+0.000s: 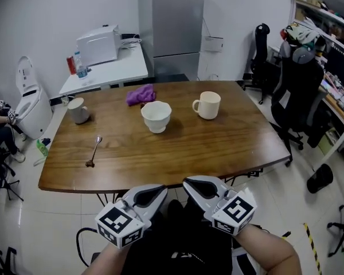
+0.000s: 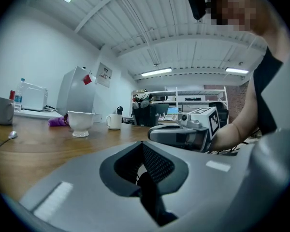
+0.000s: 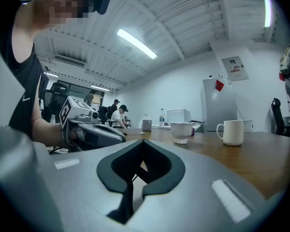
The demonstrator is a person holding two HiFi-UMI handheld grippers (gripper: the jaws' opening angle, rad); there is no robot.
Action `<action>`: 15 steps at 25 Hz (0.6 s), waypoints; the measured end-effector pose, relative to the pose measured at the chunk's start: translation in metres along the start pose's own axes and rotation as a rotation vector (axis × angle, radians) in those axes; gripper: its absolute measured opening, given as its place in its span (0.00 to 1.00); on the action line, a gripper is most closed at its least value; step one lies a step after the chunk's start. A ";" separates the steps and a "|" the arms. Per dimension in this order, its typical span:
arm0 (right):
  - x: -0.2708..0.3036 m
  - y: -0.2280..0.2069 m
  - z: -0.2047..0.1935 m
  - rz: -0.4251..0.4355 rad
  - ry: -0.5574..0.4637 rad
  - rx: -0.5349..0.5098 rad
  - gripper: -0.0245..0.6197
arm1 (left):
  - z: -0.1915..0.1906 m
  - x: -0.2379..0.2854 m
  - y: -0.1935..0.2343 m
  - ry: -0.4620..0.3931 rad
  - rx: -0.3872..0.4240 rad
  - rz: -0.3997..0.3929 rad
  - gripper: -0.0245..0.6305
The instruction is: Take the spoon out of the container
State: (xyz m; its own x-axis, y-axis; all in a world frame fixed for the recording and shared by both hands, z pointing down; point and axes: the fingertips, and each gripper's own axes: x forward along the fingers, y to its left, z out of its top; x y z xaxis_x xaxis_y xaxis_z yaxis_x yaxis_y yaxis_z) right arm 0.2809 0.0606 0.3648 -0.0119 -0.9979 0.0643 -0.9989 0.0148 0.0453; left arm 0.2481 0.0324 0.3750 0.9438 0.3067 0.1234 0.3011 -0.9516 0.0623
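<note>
A metal spoon (image 1: 94, 150) lies flat on the wooden table (image 1: 178, 153), left of centre, outside every container; the left gripper view shows this spoon (image 2: 5, 139) at its far left edge. A white footed bowl (image 1: 156, 116) stands mid-table, with a white mug (image 1: 207, 105) to its right and a grey mug (image 1: 78, 110) at the far left. Both grippers hover below the table's near edge, side by side. The left gripper (image 1: 155, 192) is shut and holds nothing. The right gripper (image 1: 194, 185) is likewise shut and empty.
A purple cloth (image 1: 140, 94) lies behind the bowl. A white side table (image 1: 112, 67) with a printer and a bottle, and a grey cabinet (image 1: 172, 22), stand beyond the table. Office chairs (image 1: 298, 90) are at the right. People sit in the distance (image 3: 118, 116).
</note>
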 end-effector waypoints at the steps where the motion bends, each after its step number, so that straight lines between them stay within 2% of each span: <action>1: -0.002 0.001 -0.003 0.002 0.005 0.005 0.04 | -0.001 0.001 -0.001 0.000 0.000 -0.001 0.06; 8: -0.007 0.000 -0.011 -0.019 -0.013 0.031 0.04 | -0.004 0.005 -0.012 -0.004 0.022 -0.025 0.06; 15: -0.011 -0.001 -0.013 -0.017 -0.019 0.036 0.04 | -0.007 0.008 -0.015 0.003 0.010 -0.029 0.06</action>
State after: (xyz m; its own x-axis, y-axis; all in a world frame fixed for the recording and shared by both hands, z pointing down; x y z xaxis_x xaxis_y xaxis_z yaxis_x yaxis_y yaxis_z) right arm 0.2824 0.0722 0.3772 0.0044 -0.9990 0.0446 -0.9999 -0.0039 0.0106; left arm 0.2501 0.0491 0.3815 0.9342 0.3344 0.1243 0.3298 -0.9424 0.0563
